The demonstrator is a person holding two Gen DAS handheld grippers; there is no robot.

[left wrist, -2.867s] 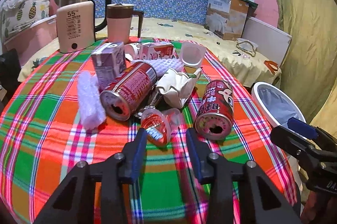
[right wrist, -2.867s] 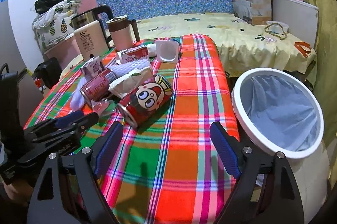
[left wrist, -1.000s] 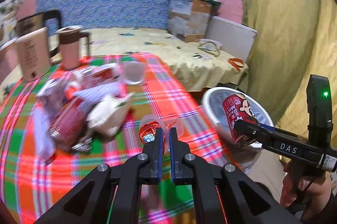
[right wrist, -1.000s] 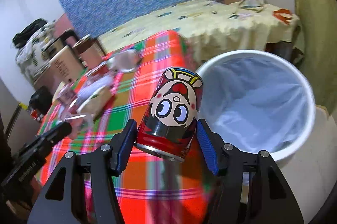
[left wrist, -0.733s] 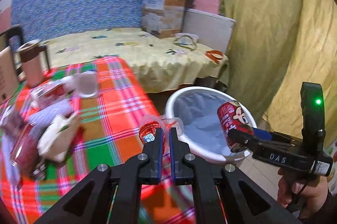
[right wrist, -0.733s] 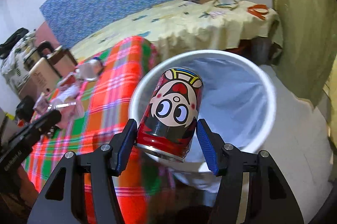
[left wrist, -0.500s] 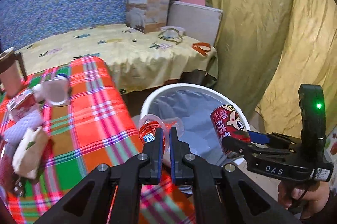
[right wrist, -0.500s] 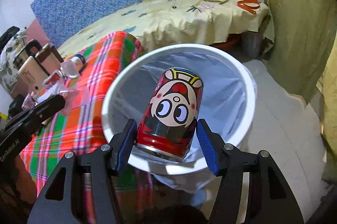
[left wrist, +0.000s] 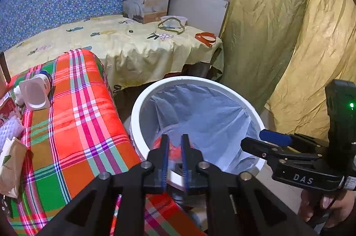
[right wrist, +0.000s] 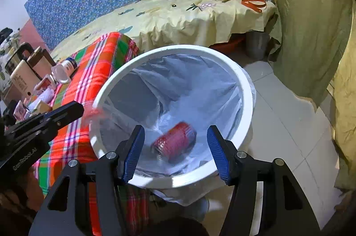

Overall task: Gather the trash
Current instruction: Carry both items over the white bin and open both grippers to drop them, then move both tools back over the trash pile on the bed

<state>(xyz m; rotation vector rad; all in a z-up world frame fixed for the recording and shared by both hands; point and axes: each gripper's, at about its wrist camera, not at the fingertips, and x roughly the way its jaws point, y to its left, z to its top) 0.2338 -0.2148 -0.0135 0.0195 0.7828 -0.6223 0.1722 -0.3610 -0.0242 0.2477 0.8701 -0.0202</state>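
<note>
1. My left gripper (left wrist: 173, 148) hangs over the near rim of the white bin (left wrist: 142, 102); its jaws have just been opening to a narrow gap, and a blurred clear plastic cup with red inside (left wrist: 172, 147) shows between them. I cannot tell whether the pads touch it.

2. My right gripper (right wrist: 175, 151) is over the bin (right wrist: 244, 89) too, jaws wide with nothing between them.

3. The red drink can (right wrist: 175, 142) lies on its side, motion-blurred, at the bottom of the pale liner bag (right wrist: 200, 89).

4. In the right wrist view the left gripper (right wrist: 75, 109) reaches in from the left, a smeared clear-and-red shape at its tip just above the bin's rim.

5. In the left wrist view the right gripper (left wrist: 262, 138) enters from the right, a hand (left wrist: 329, 207) on its grip.

6. Beside the bin stands the desk with its red, green and orange plaid cloth (left wrist: 77, 116). A white plastic cup (left wrist: 35, 91) lies tipped near its far edge, with more litter at the left margin.

7. Beyond is a bed with a yellow sheet (left wrist: 124, 42).
</note>
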